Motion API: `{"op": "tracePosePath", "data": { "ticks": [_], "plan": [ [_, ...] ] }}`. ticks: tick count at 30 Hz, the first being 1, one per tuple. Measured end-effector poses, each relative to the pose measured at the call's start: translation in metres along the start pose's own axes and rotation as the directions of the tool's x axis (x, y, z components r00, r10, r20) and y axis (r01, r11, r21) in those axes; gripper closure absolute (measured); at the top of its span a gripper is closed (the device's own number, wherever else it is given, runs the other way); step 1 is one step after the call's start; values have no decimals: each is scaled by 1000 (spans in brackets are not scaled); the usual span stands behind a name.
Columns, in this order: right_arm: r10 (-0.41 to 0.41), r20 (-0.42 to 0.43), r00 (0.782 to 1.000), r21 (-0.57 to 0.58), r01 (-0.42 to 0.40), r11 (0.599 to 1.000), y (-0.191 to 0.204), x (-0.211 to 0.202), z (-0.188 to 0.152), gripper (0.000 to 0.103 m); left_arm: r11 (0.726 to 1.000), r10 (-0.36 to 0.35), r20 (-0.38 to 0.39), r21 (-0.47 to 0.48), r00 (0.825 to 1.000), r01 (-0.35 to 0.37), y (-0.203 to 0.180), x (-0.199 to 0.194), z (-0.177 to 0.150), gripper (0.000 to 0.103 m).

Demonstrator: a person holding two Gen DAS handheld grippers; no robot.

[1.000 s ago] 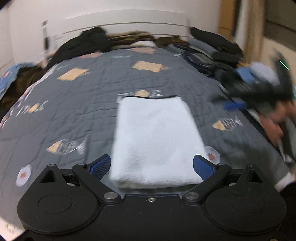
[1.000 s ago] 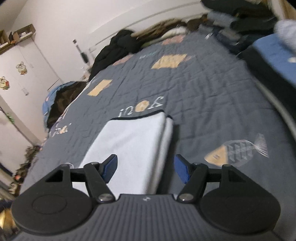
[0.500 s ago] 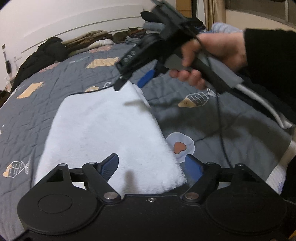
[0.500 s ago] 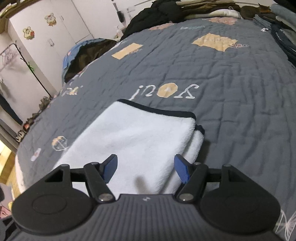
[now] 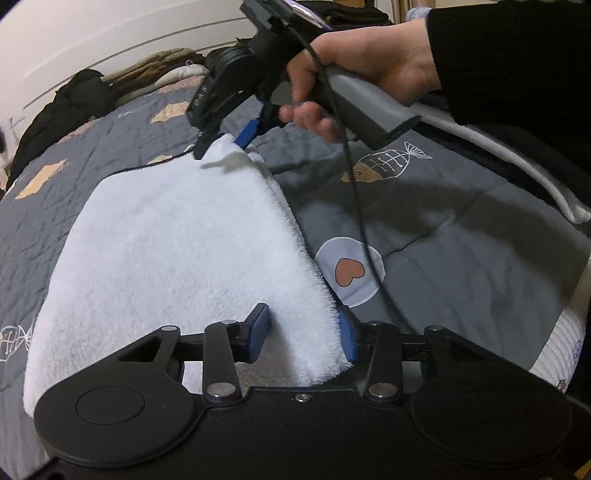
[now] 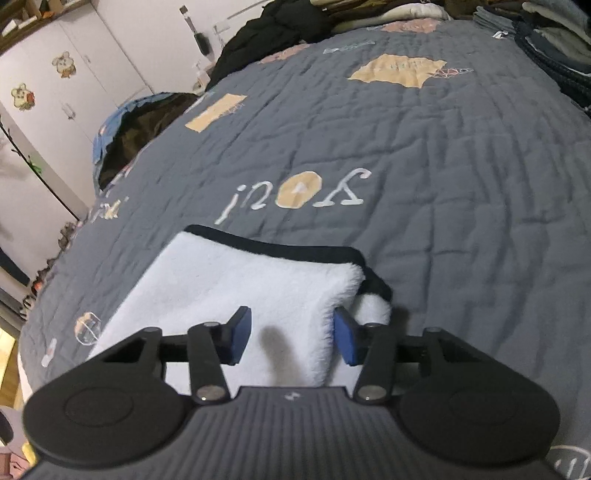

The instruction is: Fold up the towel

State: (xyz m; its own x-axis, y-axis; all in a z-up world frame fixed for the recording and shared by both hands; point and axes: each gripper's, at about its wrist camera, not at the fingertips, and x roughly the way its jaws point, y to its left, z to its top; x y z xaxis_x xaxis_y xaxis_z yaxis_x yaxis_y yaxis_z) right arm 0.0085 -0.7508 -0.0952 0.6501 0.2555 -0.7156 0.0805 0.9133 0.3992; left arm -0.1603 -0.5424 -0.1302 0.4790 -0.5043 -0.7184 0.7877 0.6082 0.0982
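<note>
Bed [image 6: 443, 184] lay open beyond towel [image 6: 240, 280]; clothes pile [image 6: 273, 33] blocked headboard end, folded stack [image 6: 554, 48] crowded right edge.

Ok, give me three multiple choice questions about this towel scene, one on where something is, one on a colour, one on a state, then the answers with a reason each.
1. Where does the white towel lie?
A. on the grey quilt
B. on a wooden floor
C. in a basket

2. What colour is the trim on the towel's far edge?
A. red
B. dark, near black
C. yellow

3. How does the towel lie?
A. spread out in one layer
B. rolled into a tube
C. folded, layers stacked

Answers:
1 A, printed quilt shows all around the towel.
2 B, a dark band runs along the far edge in the right wrist view.
3 C, a lower layer peeks out at the corner by the closing right gripper; the left gripper is closing on the nearer corner.
</note>
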Motion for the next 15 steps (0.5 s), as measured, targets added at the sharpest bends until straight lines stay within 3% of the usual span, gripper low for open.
{"op": "tracePosePath", "data": {
  "ticks": [10,11,12,13,15],
  "plan": [
    [0,-7,1000,62,0,998,-26,14,9,55,999,-10,-6,-35,1000,9,9,-1,1,61],
    [16,2,1000,66,-16,998,-26,14,10,69,999,-11,-7,-41,1000,10,10,-1,0,61],
    [34,14,999,54,-35,998,-24,13,10,92,999,-12,-8,-45,1000,11,10,-1,-1,61],
    [43,31,999,46,-45,998,-22,10,11,98,999,-13,-8,-48,1000,12,11,-1,-2,61],
    [63,71,995,38,-66,997,-18,0,12,98,998,-15,-10,-56,1000,14,12,-2,-3,61]
  ]
}}
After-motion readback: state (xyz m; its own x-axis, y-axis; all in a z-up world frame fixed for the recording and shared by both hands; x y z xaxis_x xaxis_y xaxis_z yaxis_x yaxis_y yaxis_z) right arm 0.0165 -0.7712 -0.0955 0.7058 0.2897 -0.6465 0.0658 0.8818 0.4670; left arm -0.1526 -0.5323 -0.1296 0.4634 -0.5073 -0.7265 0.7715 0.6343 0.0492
